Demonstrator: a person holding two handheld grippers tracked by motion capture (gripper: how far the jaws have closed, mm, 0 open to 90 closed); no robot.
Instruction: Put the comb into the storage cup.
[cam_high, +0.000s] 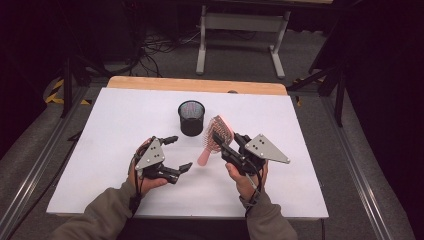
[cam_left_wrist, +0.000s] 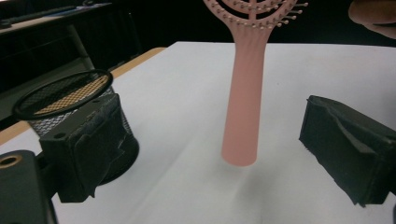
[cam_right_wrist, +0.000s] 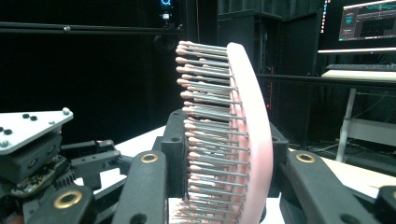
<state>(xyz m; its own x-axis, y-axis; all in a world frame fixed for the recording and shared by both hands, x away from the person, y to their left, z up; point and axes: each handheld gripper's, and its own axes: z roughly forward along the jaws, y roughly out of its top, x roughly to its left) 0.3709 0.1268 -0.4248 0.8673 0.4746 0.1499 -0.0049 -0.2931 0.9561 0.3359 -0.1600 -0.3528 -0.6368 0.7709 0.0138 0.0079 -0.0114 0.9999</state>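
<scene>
while the right gripper (cam_high: 223, 142) stays out of reach of nothing but its own load, it is clamped on the head of the pink hairbrush (cam_high: 214, 138), bristles against one pad and the smooth curved plastic back against the other. the handle hangs down from it to the white table (cam_high: 115, 120). the left gripper (cam_high: 176, 152), jaws wide and holding nothing, has the handle between and beyond them. likely step: a handover just finished; next, carry the brush to the black mesh cup (cam_high: 191, 118) just beyond and lower it handle first.
</scene>
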